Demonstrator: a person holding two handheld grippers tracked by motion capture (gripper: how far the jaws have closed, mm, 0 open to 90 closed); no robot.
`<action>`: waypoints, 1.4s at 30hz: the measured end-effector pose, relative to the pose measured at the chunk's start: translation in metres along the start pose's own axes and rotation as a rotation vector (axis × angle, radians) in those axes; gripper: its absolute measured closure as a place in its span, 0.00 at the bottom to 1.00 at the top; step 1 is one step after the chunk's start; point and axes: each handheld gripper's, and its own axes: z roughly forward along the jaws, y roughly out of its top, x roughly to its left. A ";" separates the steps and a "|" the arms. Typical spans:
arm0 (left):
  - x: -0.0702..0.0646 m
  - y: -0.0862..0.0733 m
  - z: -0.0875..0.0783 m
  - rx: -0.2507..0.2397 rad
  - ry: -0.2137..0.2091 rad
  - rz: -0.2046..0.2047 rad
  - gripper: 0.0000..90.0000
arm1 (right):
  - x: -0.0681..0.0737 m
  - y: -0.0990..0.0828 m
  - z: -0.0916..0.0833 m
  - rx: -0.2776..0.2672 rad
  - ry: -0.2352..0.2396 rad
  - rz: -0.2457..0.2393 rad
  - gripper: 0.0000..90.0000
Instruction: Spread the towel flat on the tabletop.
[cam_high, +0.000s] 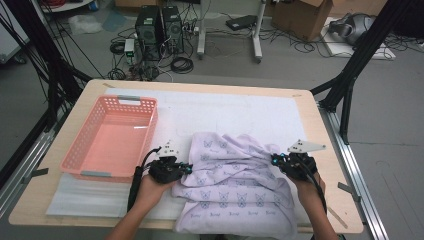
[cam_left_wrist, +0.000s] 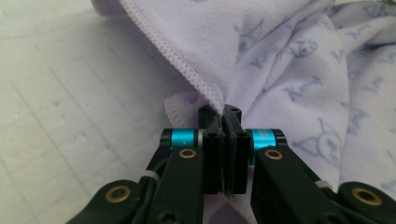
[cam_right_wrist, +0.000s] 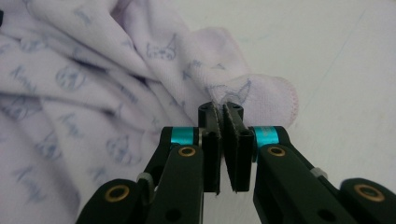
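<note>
A pale lilac towel (cam_high: 235, 180) printed with small blue figures lies bunched on the white mat, its near part hanging over the table's front edge. My left gripper (cam_high: 187, 167) is at the towel's left side, shut on its stitched hem (cam_left_wrist: 205, 91). My right gripper (cam_high: 274, 159) is at the towel's right side, shut on a folded corner (cam_right_wrist: 243, 93). In the left gripper view the jaws pinch the towel (cam_left_wrist: 299, 56) edge between them. In the right gripper view the towel (cam_right_wrist: 84, 74) spreads away to the left in folds.
A pink plastic basket (cam_high: 150, 127) with nothing in it stands at the table's left, close to my left hand. The white mat (cam_high: 240, 107) covers the wooden table (cam_high: 330, 150). Black frame posts, computers, cables and boxes are on the floor beyond.
</note>
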 end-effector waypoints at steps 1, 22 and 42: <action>0.000 -0.002 -0.001 0.004 -0.003 0.002 0.97 | 0.002 -0.005 -0.002 0.005 0.003 -0.003 0.96; 0.023 0.073 0.027 -0.064 0.062 -0.037 0.52 | -0.002 -0.017 -0.033 -0.119 -0.015 0.071 0.72; 0.012 0.066 0.076 0.088 0.174 0.151 0.81 | -0.017 0.013 0.003 -0.119 -0.011 0.084 0.64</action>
